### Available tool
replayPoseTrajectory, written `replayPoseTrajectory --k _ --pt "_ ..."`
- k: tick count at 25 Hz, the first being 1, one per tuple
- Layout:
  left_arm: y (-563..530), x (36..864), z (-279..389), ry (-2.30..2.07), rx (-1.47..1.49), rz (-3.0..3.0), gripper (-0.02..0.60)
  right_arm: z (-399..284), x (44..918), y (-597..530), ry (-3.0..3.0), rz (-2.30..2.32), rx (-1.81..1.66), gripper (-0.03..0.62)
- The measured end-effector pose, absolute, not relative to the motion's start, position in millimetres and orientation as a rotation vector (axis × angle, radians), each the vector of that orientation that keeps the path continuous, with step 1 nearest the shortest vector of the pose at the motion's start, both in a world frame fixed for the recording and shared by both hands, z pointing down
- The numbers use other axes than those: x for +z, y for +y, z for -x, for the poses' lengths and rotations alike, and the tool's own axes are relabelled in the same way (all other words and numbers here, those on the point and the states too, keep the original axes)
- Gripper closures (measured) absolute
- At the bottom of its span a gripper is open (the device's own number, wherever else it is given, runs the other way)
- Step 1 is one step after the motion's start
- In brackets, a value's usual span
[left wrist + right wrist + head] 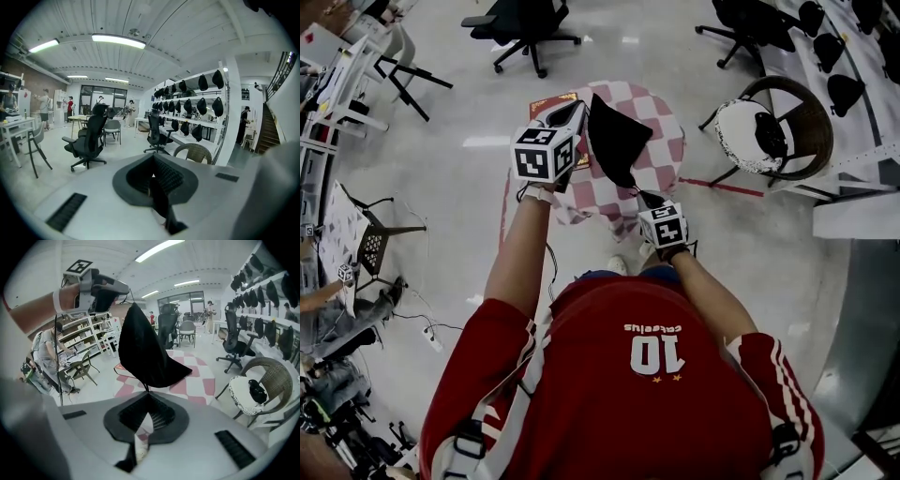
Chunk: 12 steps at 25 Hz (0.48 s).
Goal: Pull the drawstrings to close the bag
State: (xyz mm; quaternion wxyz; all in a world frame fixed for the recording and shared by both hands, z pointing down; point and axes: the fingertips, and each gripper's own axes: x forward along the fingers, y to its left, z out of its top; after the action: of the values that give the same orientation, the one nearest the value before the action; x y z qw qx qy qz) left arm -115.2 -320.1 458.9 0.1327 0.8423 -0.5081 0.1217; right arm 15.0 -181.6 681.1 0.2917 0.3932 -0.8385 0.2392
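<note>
I hold the black bag (614,141) in mid-air at frame centre, above the checkered surface (664,155). The left hand-held gripper (578,109) is clamped on the upper drawstring (160,197). The right hand-held gripper (649,200) pinches the lower drawstring (146,388). I should pull both apart steadily along one line. Open floor lies to the left, and the wicker chair (811,127) limits travel to the right.

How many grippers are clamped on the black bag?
2. The left gripper holds the black bag at its top; the right gripper pinches its lower end, nearer the person. Neither is hidden.

Head view steeply down; right gripper view shares checkered table (666,141).
</note>
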Motion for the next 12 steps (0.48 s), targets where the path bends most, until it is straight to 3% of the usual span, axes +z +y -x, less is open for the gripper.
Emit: replayPoseTrajectory --k 12 --pt "-301.0 458.2 139.4 -1.525 0.267 -2.396 0.575 -68.7 639.7 -209.8 -2.225 -1.261 0.685 0.582"
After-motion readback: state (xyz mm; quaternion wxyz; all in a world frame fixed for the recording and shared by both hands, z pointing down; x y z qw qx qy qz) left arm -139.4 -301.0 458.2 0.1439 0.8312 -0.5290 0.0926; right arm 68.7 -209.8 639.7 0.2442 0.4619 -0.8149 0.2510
